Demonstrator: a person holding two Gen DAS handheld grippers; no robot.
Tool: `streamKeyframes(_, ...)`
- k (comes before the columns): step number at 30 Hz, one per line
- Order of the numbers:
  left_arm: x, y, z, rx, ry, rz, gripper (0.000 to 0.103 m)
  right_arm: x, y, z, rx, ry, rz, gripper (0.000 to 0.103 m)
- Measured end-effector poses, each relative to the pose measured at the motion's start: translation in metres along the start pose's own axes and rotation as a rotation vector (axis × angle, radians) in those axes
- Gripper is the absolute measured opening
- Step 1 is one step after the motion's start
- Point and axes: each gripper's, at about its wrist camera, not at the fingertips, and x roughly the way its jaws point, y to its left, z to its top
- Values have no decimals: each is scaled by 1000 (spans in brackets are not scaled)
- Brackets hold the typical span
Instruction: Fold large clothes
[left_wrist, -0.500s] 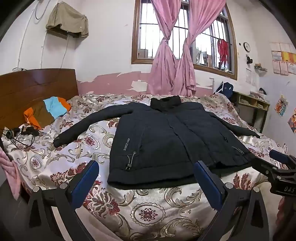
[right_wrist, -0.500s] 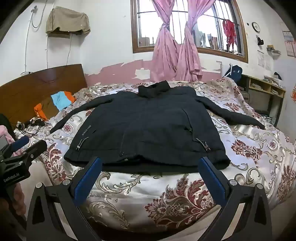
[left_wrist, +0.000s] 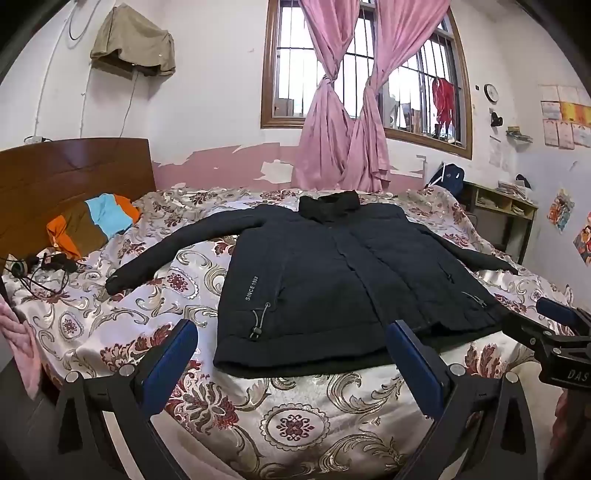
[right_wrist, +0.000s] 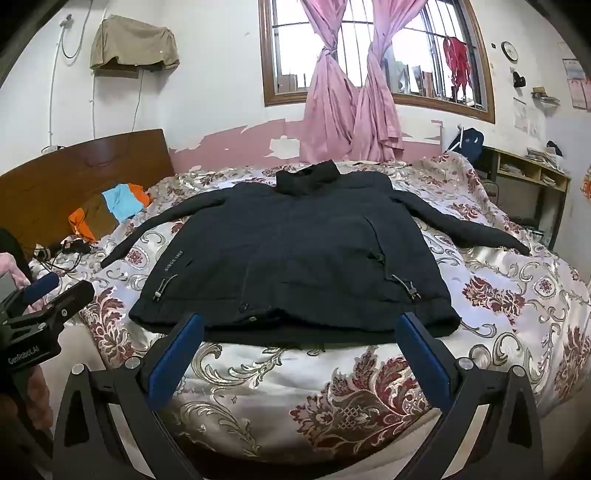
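A dark navy padded jacket (left_wrist: 343, 273) is lying flat, front up, across the floral satin bedspread (left_wrist: 295, 417), its stand-up collar pointing to 12 o'clock toward the pink knotted curtains (left_wrist: 343, 122) and its hem sitting near the bed's edge. One sleeve is stretching out toward 9 o'clock, the other toward 3 o'clock.

The left gripper (left_wrist: 291, 365) is hovering just off the bed edge with its blue-padded fingers (left_wrist: 170, 360) spread wide and holding nothing; the jacket's hem corner near the white "SINCE 1988" print is showing between them. The right gripper (right_wrist: 301, 363) is likewise gaping wide and holding nothing, framing the middle and right part of the hem, not touching the cloth.

At 10 o'clock, an orange, brown and light-blue folded garment (left_wrist: 92, 225) is resting against the brown wooden headboard (left_wrist: 74, 173), with black tangled cables (left_wrist: 40, 266) lying just below it.
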Motion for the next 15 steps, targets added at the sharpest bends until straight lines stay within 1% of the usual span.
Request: streamKeyframes(15, -1, -1, 0, 4, -4, 3, 103, 0, 1, 0, 5, 1, 1, 102)
